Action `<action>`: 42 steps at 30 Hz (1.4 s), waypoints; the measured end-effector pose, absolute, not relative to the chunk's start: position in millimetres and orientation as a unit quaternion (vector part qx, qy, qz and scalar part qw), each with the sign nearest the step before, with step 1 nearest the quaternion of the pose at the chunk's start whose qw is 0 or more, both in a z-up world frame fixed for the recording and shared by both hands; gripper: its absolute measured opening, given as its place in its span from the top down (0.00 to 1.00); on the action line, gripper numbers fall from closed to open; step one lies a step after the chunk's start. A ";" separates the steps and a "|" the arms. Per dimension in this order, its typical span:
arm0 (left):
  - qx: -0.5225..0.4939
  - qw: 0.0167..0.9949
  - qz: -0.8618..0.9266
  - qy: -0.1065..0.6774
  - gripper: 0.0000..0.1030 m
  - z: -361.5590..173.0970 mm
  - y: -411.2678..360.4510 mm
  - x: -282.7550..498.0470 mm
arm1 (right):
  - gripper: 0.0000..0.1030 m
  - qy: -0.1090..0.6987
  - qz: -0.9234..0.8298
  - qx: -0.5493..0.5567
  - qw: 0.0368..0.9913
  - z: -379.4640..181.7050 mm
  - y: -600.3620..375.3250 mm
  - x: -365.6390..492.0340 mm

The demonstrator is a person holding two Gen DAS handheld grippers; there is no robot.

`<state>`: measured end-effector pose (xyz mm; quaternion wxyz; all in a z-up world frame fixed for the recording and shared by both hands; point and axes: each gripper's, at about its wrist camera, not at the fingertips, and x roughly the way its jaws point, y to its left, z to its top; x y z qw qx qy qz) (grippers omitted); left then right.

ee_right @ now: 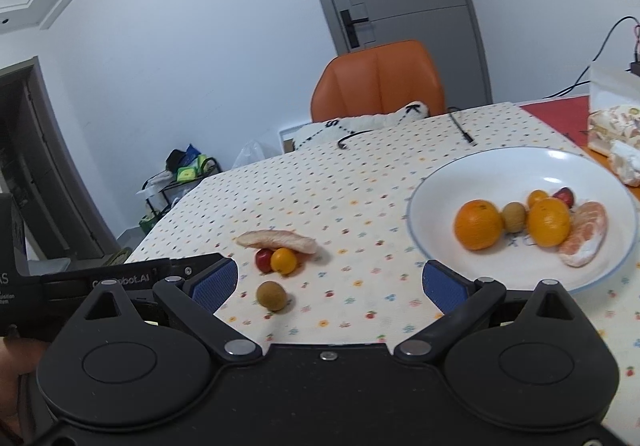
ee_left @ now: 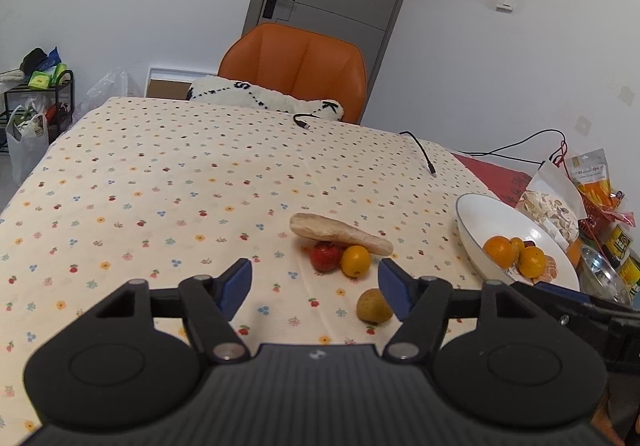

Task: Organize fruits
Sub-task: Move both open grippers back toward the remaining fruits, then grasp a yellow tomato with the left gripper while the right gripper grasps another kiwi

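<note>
On the flowered tablecloth lie a pale long root (ee_left: pixel 340 232) (ee_right: pixel 278 239), a red strawberry (ee_left: pixel 323 256) (ee_right: pixel 263 260) and a small orange fruit (ee_left: pixel 355 261) (ee_right: pixel 283 260) tucked against it. A brownish-green kiwi (ee_left: pixel 374 306) (ee_right: pixel 271 295) sits nearer. My left gripper (ee_left: pixel 315 284) is open above the cloth, the kiwi just inside its right finger, untouched. A white plate (ee_left: pixel 480 214) (ee_right: pixel 460 174) on the right holds oranges (ee_right: pixel 478 224), a kiwi, a strawberry and a peeled mandarin (ee_right: pixel 584 236). My right gripper (ee_right: pixel 330 284) is open and empty, left of the plate.
An orange chair (ee_left: pixel 296 66) with a white cushion (ee_left: pixel 264 96) stands behind the table. Black cables (ee_left: pixel 420 148) lie on the far cloth. Snack bags and a metal bowl (ee_left: pixel 600 270) crowd the right edge. A rack with bags (ee_left: pixel 36 106) stands at the left wall.
</note>
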<state>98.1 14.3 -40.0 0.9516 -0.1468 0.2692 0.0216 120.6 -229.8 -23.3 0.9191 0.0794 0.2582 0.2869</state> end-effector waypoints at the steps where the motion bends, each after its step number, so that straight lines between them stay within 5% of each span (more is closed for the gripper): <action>1: -0.148 0.951 0.023 0.269 0.38 -40.2 16.4 97.5 | 0.03 0.260 0.290 0.078 0.918 -24.1 -227.2 120.6; 27: -0.163 0.948 0.011 0.273 0.51 -48.3 38.4 106.6 | 0.34 0.312 0.331 0.034 0.890 -50.2 -159.2 144.2; 33: -0.167 0.947 0.007 0.276 0.57 -50.0 39.3 110.3 | 0.51 0.319 0.330 0.028 0.888 -56.5 -150.8 149.9; 36: -0.168 0.946 0.002 0.278 0.60 -50.0 36.6 113.1 | 0.74 0.321 0.326 0.021 0.889 -56.7 -149.2 152.4; 42: -0.160 0.947 -0.014 0.277 0.60 -49.9 22.5 118.2 | 0.76 0.320 0.321 0.028 0.891 -52.0 -158.3 153.0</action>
